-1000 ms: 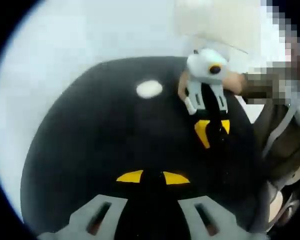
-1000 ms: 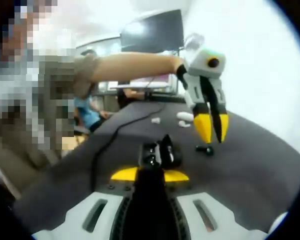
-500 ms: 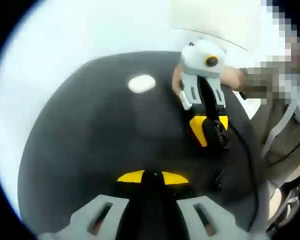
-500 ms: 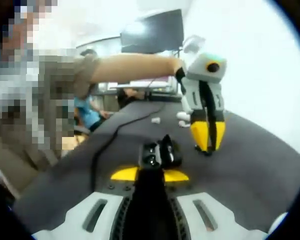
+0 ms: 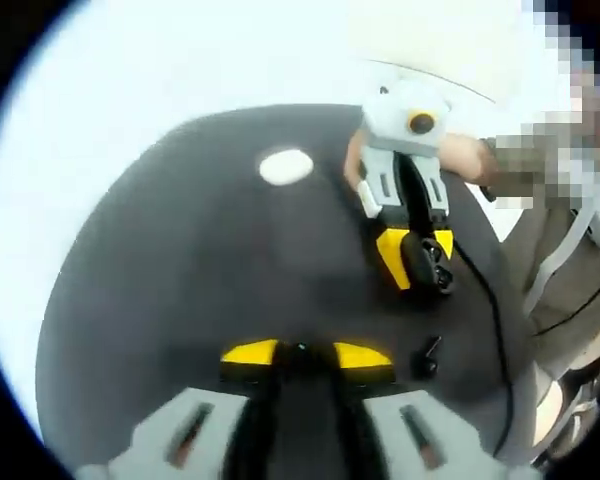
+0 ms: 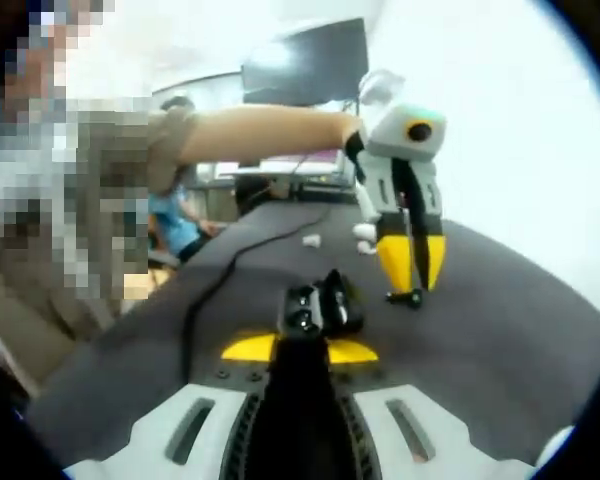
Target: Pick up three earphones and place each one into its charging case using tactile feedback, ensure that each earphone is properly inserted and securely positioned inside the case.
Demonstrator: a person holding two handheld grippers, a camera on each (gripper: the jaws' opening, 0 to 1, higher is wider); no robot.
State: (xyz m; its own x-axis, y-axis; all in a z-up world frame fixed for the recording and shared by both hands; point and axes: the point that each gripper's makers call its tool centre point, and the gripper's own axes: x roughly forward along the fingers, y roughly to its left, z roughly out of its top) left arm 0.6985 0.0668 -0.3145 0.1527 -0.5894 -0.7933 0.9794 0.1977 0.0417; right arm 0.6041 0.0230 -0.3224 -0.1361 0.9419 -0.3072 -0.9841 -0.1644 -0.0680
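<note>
Your right gripper [image 6: 298, 340] clamps the open black charging case [image 6: 320, 305] on the mat, your left gripper [image 6: 405, 292] is pinched narrowly over the black earphone [image 6: 406, 297] beside it; a shallow pinch could let it slip free

Both views face each other low across the dark table [image 5: 180, 260], sharing its centre.
</note>
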